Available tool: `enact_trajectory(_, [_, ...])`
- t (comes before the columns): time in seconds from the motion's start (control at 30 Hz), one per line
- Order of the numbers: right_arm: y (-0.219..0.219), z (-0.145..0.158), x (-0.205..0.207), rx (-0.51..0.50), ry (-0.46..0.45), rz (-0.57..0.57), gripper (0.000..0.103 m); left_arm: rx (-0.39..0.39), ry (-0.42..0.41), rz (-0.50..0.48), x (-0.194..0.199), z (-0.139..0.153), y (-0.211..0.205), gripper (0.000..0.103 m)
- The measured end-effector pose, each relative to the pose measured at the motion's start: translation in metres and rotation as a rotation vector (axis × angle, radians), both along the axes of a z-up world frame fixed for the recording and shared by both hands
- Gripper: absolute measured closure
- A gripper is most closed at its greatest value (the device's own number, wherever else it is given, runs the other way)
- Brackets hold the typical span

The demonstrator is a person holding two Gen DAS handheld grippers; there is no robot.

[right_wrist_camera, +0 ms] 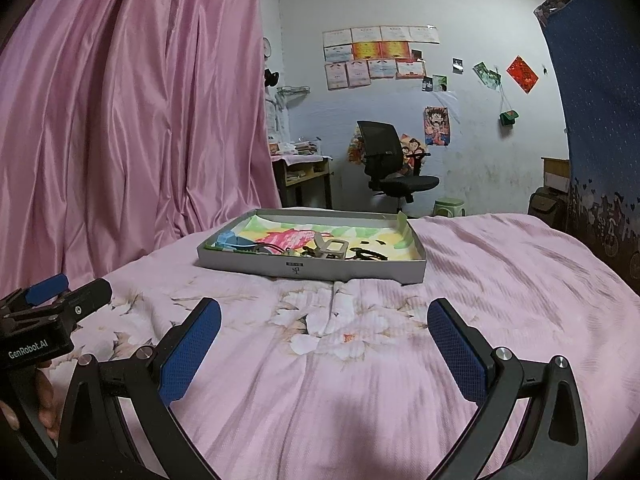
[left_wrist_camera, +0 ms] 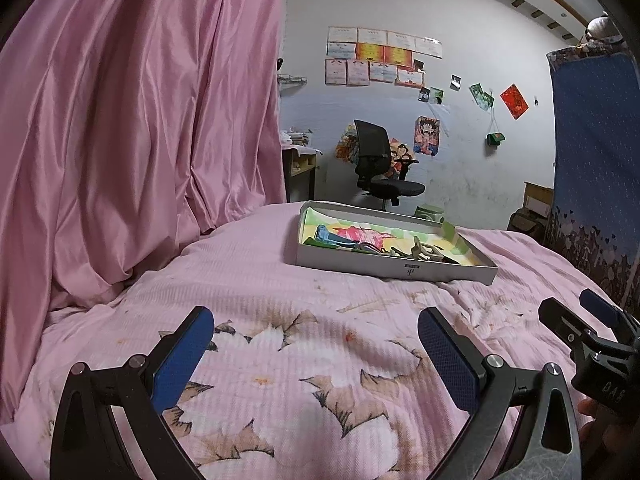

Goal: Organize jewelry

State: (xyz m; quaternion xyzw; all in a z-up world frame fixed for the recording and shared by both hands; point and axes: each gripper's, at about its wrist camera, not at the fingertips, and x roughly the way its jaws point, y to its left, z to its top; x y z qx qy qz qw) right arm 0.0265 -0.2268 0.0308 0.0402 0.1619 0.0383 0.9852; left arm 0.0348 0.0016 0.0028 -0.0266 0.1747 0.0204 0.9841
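A shallow grey cardboard tray (right_wrist_camera: 312, 270) is seen resting on a bed (right_wrist_camera: 500, 280) covered with a pink floral quilt, well ahead of both tools and beside a hanging pink curtain (right_wrist_camera: 132, 120). Inside the tray, on a brightly coloured paper lining, a small heap of jewelry (right_wrist_camera: 320, 250) is gathered toward the near wall; thin dark cords or chains, a pale squarish frame-like piece and a blue item at the left end can be made out, though individual pieces are too small and tangled to be named with certainty. The left tool (left_wrist_camera: 316, 344) is held with its blue-padded jaws spread wide and empty above the quilt, and the right tool (right_wrist_camera: 324, 336) is likewise spread wide with nothing between its pads. The pieces are judged to be very light, thin and slippery, and the cords are expected to be limp and to drag neighbours along if lifted from a tangle. A hold is best taken on a stiff, raised part, such as the pale frame's edge, rather than on a flat-lying strand. The tray itself is judged light and liable to slide or tip on the soft quilt, so it may need to be steadied at its near wall by one tool.
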Motion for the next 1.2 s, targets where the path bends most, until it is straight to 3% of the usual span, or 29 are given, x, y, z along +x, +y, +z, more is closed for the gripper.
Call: enact_trajectory(1.2, [0.0009,0.0009,-0.0011,-0.006,-0.001,0.007,0.001,0.001,-0.001,-0.001,-0.0003,-0.0002,-0.0007,0.0])
